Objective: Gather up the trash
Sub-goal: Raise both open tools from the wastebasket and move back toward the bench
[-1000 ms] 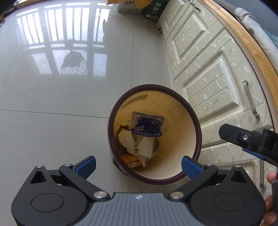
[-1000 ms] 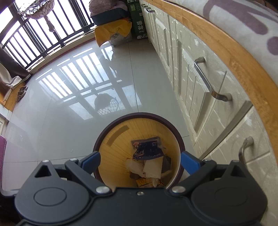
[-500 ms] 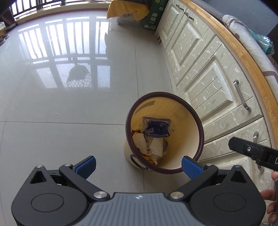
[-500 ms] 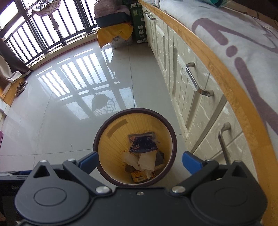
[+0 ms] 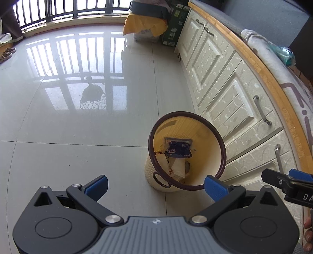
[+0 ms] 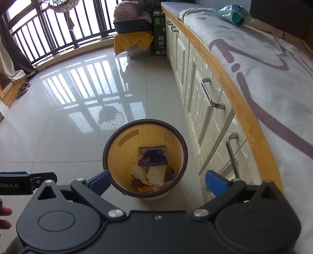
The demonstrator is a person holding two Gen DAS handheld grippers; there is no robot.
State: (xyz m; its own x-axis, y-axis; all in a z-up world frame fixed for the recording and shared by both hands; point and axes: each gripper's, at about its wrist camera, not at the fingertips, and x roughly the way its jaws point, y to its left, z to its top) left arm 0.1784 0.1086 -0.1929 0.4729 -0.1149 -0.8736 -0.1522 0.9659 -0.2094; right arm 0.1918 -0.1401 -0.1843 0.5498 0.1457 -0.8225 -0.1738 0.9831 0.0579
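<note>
A round bin [image 5: 211, 140] [image 6: 125, 156] with a dark brown rim and yellow inside stands on the floor beside the cabinets. In it lie a dark blue wrapper [image 5: 179, 149] [image 6: 153, 156], crumpled paper [image 6: 155, 174] and other scraps. My left gripper [image 5: 155, 185] is open and empty, held above the floor to the left of the bin. High over the bin, my right gripper [image 6: 157, 180] is open with nothing between its fingers. Each gripper shows at the edge of the other's view.
Cream cabinets [image 5: 225, 82] [image 6: 197, 93] with metal handles run along the right under a wooden-edged top with a patterned cloth [image 6: 264, 58]. A bluish bag [image 6: 232, 15] lies at its far end. Boxes and a yellow cloth [image 6: 135, 41] stand at the back. Glossy floor tiles [image 5: 78, 117] stretch left.
Both grippers have risen and pulled back from the bin, which now looks smaller and farther. Both stay open. More of the cabinet top and the railing has come into sight.
</note>
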